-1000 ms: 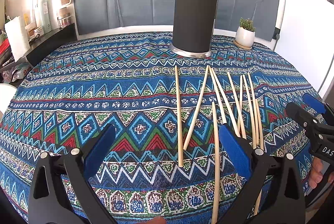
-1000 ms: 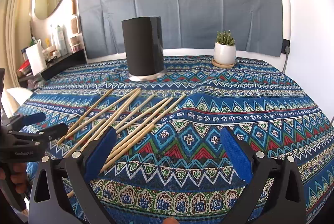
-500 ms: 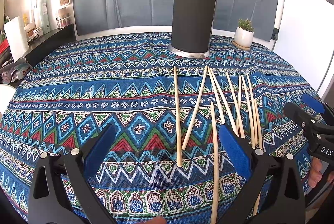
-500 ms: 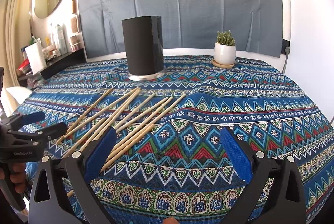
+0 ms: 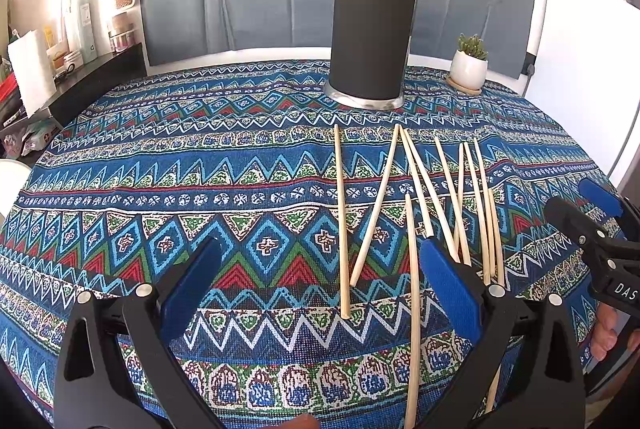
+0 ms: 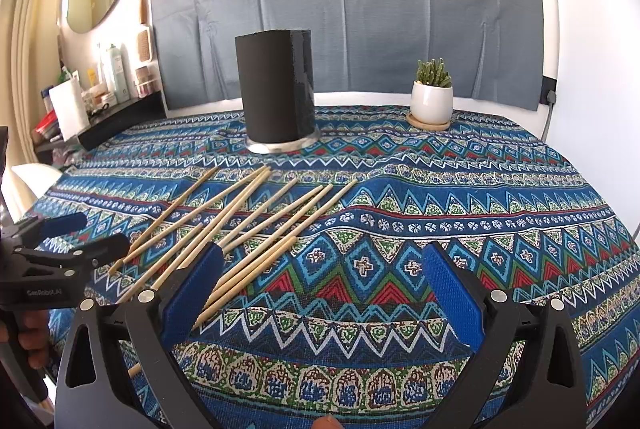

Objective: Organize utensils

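I hold my left gripper [image 5: 320, 285] and right gripper [image 6: 320, 289] low in the frame, both with blue-padded jaws spread wide and empty. Loose pale wooden chopsticks [image 5: 416, 201] lie fanned on the blue patterned tablecloth [image 5: 160, 189], centre right in the left view. The tall black cylindrical holder [image 5: 372, 41] stands upright beyond them, upper centre. The sticks overlap, so a pinch may catch two or roll one away

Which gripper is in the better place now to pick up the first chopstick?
Left gripper: open, with chopsticks lying between its fingers. The right gripper faces mostly bare cloth.
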### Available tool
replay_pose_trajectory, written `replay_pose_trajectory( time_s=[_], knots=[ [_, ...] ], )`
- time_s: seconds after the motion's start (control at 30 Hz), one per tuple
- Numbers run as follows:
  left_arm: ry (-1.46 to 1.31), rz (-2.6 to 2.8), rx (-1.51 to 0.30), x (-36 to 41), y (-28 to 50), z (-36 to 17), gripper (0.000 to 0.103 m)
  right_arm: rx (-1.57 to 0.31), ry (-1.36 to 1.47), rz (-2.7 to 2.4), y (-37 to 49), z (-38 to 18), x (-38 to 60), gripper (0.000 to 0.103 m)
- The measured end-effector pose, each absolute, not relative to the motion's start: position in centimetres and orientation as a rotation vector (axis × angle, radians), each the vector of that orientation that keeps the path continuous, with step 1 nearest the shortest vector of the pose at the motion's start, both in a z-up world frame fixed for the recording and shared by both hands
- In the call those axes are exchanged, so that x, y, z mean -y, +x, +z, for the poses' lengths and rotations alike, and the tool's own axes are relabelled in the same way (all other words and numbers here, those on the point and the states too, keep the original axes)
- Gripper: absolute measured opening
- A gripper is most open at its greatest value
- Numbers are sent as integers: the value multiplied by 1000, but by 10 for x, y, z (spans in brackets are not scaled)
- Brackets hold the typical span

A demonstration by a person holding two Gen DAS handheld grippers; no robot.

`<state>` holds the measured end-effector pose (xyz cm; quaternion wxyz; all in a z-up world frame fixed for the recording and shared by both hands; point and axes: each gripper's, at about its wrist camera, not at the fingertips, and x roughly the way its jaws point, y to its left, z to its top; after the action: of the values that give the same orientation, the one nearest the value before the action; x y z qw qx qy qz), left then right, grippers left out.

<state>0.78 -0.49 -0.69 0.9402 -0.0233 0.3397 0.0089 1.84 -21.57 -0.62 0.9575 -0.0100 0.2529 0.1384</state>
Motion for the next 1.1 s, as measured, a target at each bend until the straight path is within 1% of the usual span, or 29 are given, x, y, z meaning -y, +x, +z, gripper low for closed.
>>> replay_pose_trajectory(
  time_s=[0.27,0.57,0.87,1.1],
  knots=[
    [-41,36,-701,2,15,-4,97,-533,-25,274,21,-7,214,95],
    [-33,-14,-750,-2,28,5,97,-571,-43,246,27,-8,213,95],
    [60,-19,-835,-10,63,18,97,-708,-108,220,46,-7,206,95],
    [145,-53,-910,-5,91,12,97,-782,-158,210,63,-3,190,95]
  ],
)
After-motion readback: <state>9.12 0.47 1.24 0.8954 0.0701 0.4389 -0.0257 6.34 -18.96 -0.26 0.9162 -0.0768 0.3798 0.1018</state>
